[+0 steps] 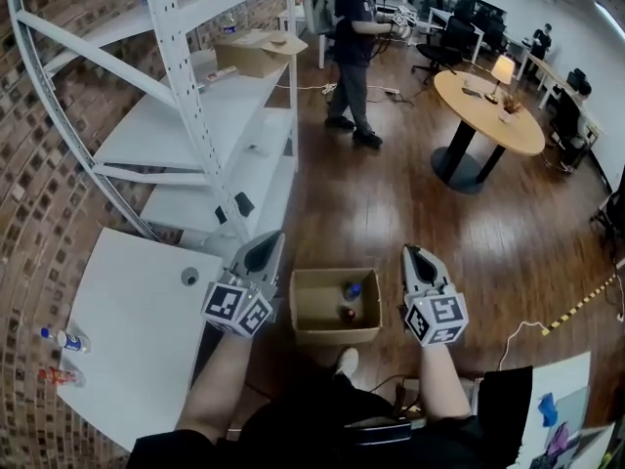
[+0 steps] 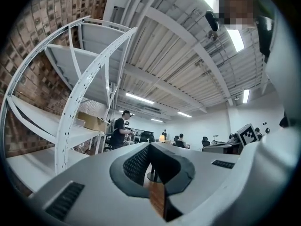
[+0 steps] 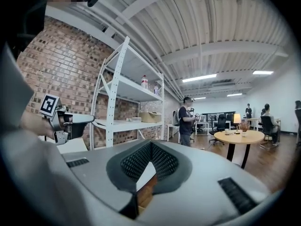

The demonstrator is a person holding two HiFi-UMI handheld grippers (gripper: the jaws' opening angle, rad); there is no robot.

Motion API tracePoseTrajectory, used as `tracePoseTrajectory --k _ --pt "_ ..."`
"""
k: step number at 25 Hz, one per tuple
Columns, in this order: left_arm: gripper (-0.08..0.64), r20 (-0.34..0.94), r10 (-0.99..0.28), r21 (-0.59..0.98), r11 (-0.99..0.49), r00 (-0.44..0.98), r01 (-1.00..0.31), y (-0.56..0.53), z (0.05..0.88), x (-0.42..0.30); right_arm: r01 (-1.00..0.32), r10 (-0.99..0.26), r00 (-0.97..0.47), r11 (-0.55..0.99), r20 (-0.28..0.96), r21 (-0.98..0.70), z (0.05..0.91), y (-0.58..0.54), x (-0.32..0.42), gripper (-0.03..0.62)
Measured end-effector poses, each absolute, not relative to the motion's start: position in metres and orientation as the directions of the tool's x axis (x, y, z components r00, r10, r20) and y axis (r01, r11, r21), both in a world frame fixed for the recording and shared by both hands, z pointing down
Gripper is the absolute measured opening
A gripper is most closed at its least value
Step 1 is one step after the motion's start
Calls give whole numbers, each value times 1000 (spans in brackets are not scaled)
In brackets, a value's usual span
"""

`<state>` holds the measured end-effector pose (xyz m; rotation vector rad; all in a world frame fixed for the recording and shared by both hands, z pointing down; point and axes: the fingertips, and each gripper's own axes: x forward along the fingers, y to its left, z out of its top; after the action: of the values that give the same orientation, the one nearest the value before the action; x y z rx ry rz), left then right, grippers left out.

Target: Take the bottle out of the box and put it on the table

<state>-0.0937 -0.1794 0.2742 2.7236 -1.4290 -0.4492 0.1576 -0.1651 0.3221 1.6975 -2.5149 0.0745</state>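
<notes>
Bottle [image 1: 352, 290] in box [image 1: 334, 335] between left gripper [image 1: 272, 239] and right gripper [image 1: 413, 253], fingers [image 2: 136, 164] pressed together, empty.

We record a wooden floor [image 1: 371, 213]. An open cardboard box [image 1: 335, 336] sits on it, near a white table [image 1: 137, 340]. At the table's left edge rest a blue-capped bottle [image 1: 64, 339] and a reddish bottle [image 1: 57, 376], near each other. The white shelf unit [image 1: 186, 135] carries a closed carton [image 1: 256, 52]. A round wooden table [image 1: 488, 115] bears a lamp [image 1: 503, 68].
</notes>
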Motion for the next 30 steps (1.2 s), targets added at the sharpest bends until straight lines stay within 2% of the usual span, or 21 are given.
tracePoseTrajectory --k 7,18,30 --pt "3 -131 -839 188 -544 528 -818 -225 318 -79 -916 -900 -393 400 188 -2 356 -224 167 3" --pt "3 132 -862 258 -448 490 -856 -266 461 -83 -901 -801 -426 416 421 -119 506 -253 162 3" --pt "3 262 -847 303 -382 462 -873 -289 613 -65 -891 -750 -442 431 492 -145 650 -278 157 2"
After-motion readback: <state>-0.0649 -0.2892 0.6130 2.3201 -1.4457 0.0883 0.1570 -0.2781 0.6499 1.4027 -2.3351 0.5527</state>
